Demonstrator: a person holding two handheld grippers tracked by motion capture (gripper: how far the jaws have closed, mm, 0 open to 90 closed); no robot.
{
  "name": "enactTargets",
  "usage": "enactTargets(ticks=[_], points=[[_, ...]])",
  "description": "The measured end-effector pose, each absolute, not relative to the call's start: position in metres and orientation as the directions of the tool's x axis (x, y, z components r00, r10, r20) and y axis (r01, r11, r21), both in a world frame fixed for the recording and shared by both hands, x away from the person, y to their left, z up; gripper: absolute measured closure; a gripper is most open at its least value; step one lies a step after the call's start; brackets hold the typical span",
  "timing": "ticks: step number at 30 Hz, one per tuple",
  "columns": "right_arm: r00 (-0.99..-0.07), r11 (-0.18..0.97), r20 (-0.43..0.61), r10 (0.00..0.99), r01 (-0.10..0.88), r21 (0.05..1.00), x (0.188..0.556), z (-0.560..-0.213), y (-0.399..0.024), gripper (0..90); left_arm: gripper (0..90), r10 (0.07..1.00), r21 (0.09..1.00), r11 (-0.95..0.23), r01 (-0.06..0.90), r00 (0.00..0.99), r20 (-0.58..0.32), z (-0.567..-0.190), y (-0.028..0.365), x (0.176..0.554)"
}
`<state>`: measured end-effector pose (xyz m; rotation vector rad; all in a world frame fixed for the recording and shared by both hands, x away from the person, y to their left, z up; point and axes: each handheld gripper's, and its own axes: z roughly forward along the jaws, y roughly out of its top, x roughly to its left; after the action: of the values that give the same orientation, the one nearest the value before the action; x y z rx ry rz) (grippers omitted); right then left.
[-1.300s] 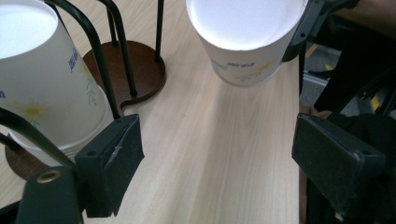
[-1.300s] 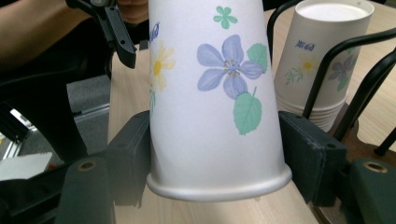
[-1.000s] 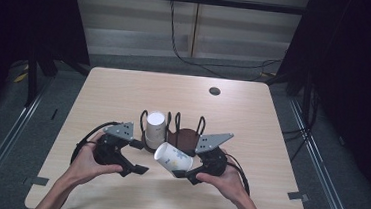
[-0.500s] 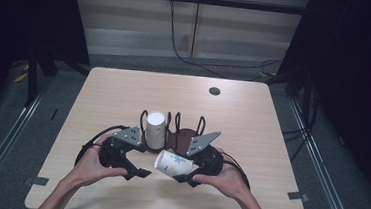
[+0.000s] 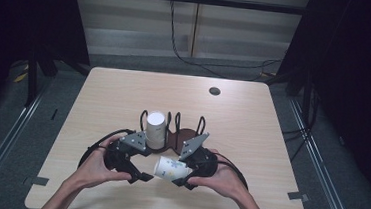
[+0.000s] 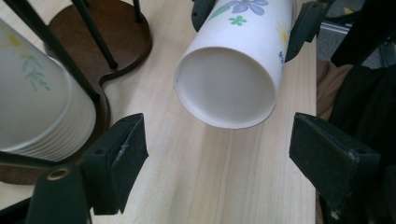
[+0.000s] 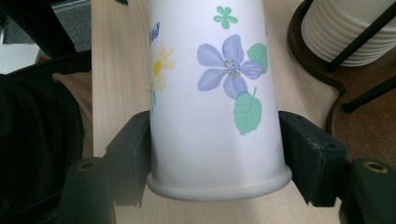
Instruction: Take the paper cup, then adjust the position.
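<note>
In the right gripper view we see the paper cup point(image 7: 215, 98) cut off by the top edge, so its bottom end is lost to us. The stack of cups point(image 6: 39, 88) in the left gripper view runs off the left edge, and black rack wires cross it. In the high view the flower print on the paper cup is too small for us to read.
</note>
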<state>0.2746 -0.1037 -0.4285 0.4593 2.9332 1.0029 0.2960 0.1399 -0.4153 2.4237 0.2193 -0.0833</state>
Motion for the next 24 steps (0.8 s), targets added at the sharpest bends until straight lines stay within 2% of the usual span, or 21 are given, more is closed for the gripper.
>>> enactTargets(ticks=[24], points=[[-0.966, 0.807, 0.097, 0.238, 0.253, 0.534, 0.276, -0.426, -0.089, 30.6, 21.8, 0.093, 0.61, -0.781, 0.133, 0.991, -0.096, -0.418, 0.129, 0.292]])
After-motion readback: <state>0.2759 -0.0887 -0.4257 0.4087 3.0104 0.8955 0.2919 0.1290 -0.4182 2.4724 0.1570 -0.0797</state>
